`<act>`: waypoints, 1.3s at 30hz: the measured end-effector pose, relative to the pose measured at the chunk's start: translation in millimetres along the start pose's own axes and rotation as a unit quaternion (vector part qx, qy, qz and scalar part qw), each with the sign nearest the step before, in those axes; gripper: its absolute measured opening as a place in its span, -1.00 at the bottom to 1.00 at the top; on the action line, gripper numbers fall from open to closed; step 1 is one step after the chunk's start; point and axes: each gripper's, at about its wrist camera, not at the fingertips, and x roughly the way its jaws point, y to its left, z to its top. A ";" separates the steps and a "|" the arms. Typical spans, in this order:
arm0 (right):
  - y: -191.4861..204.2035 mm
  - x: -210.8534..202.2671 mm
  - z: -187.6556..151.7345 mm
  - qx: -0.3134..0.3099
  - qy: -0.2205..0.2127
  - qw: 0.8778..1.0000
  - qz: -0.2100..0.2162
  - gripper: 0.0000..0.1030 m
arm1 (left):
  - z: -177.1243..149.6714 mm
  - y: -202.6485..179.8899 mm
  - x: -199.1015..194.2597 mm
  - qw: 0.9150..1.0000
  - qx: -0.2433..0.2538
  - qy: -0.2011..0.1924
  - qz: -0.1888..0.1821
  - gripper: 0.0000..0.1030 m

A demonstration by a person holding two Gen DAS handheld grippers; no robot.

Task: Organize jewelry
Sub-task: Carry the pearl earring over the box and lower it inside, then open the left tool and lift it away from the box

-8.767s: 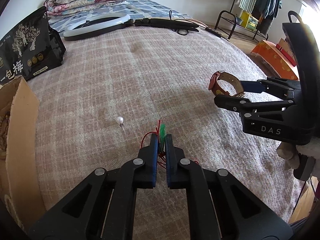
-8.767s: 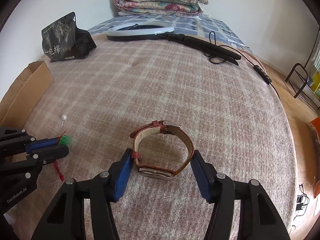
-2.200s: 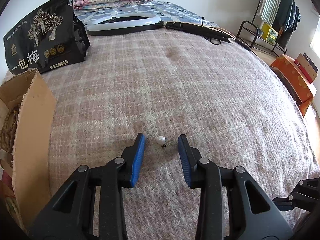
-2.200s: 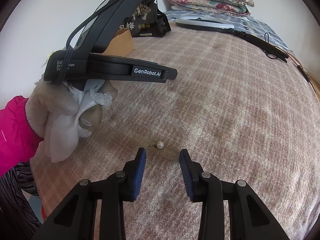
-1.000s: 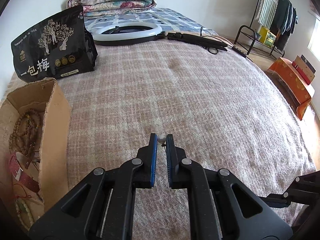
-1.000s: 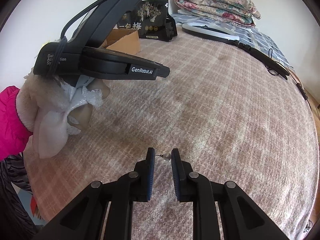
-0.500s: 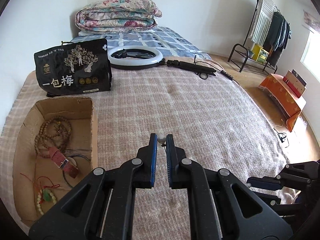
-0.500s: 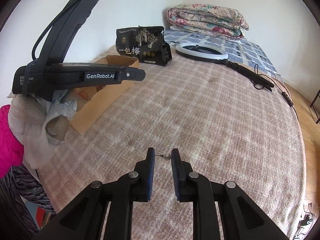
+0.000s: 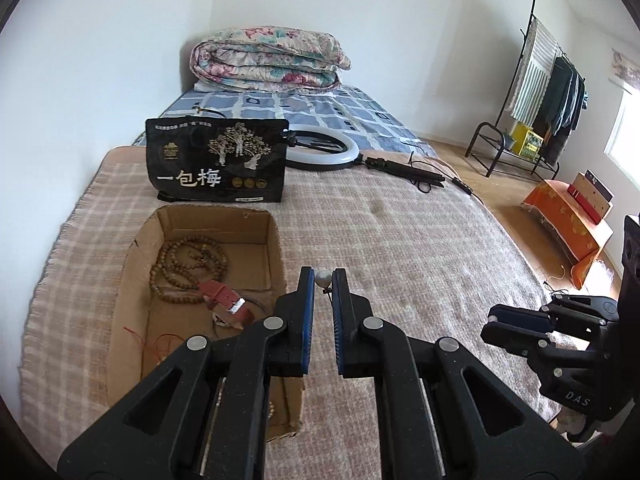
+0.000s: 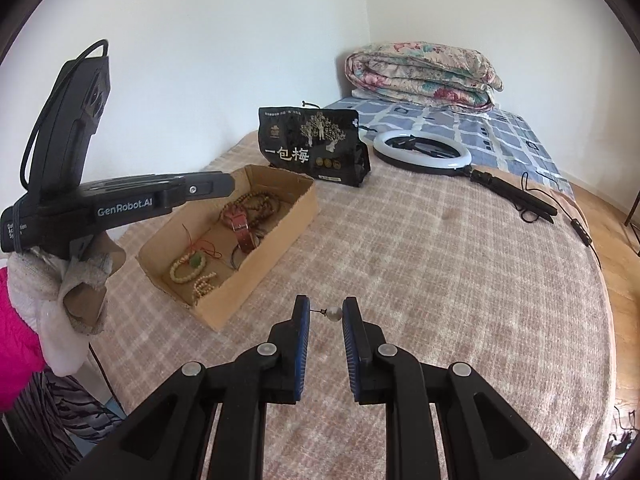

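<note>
My left gripper (image 9: 323,280) is shut on a pearl earring (image 9: 322,279) and holds it in the air just right of an open cardboard box (image 9: 276,240). The box holds a wooden bead string (image 9: 188,266), a red-strapped watch (image 9: 224,300) and red cord. My right gripper (image 10: 325,312) is shut on a second pearl earring (image 10: 333,313), raised above the blanket, right of the box (image 10: 280,248). In the right wrist view the box also shows a bead bracelet with a green stone (image 10: 188,266). The left gripper's body (image 10: 120,200) hangs over the box's near left end.
A black snack bag (image 9: 216,166) stands behind the box. A ring light (image 9: 324,152) with folded stand (image 9: 404,170) lies on the bed's far side. A folded quilt (image 9: 268,60) lies at the head. The bed edge drops right, toward an orange box (image 9: 568,236).
Both grippers have risen higher with their earrings still held. The left one has moved toward the box, which now shows its whole inside.
</note>
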 end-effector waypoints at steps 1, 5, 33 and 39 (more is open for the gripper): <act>3.1 1.4 2.9 0.001 -0.002 1.000 0.003 -0.71 | -1.0 5.6 -4.8 1.000 -0.002 -0.002 0.003 -0.87; 18.0 8.3 15.9 -0.005 -0.009 1.000 0.013 -0.71 | -6.4 28.6 -20.4 1.000 -0.011 -0.006 0.015 -0.87; 92.3 92.1 51.5 -0.041 0.017 0.996 0.081 -0.70 | -34.1 110.6 -30.3 0.997 -0.051 0.016 0.054 -0.87; 97.1 96.8 50.8 -0.045 0.019 0.995 0.083 -0.59 | -35.9 116.6 -29.2 0.996 -0.058 0.020 0.057 -0.87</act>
